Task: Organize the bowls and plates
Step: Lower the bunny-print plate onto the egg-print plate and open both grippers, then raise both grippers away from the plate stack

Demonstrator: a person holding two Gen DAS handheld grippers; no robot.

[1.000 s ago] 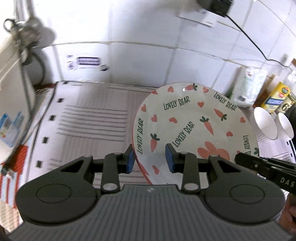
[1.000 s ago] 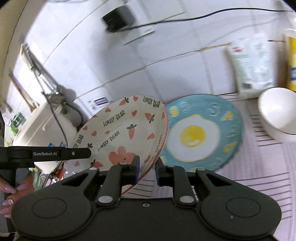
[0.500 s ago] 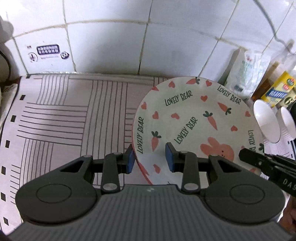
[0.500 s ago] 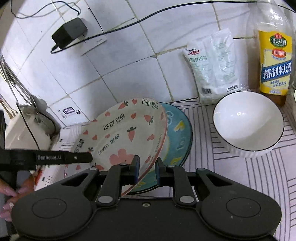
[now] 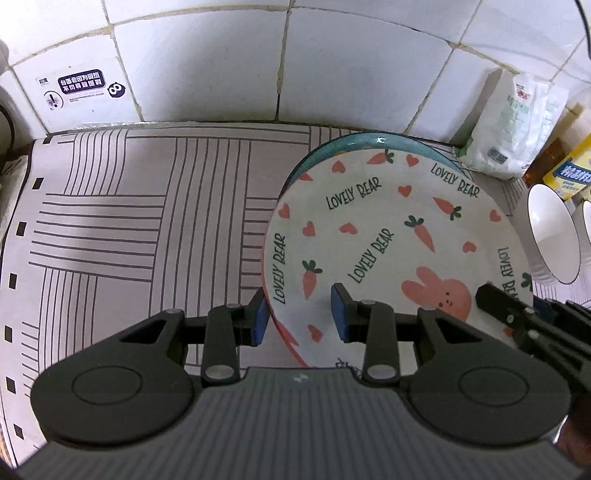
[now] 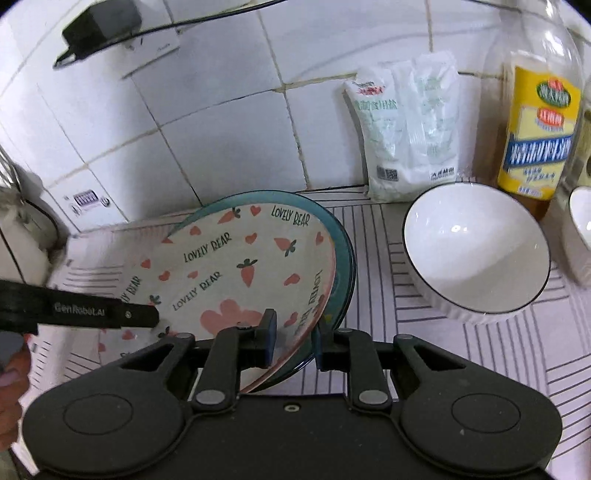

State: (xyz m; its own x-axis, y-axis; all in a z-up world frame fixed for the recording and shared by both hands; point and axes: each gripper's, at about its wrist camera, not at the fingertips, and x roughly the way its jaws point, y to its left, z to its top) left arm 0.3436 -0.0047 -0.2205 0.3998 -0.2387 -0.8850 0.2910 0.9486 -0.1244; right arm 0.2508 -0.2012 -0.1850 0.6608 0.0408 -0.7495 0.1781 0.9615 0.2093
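Observation:
The white "Lovely Bear" plate [image 5: 388, 236] [image 6: 236, 266], with carrots and hearts, lies tilted on a blue plate [image 5: 351, 142] [image 6: 343, 251] on the striped mat [image 5: 129, 221]. My left gripper [image 5: 297, 321] is shut on the bear plate's near left rim, one pad under it and one on its face. My right gripper [image 6: 295, 339] straddles the right rims of both plates. Its jaws are opening, and I see no pad pressing. Each gripper shows in the other's view: the right gripper [image 5: 517, 317] and the left gripper [image 6: 140, 315].
A white bowl [image 6: 476, 247] [image 5: 550, 236] stands right of the plates, with a second bowl [image 6: 580, 221] past it. Against the tiled wall are a white bag [image 6: 410, 125] and a yellow-labelled bottle [image 6: 535, 125]. A charger [image 6: 99, 22] hangs on the wall.
Both grippers brought the bear plate down and over the blue plate, which it now covers. The right jaws have parted slightly.

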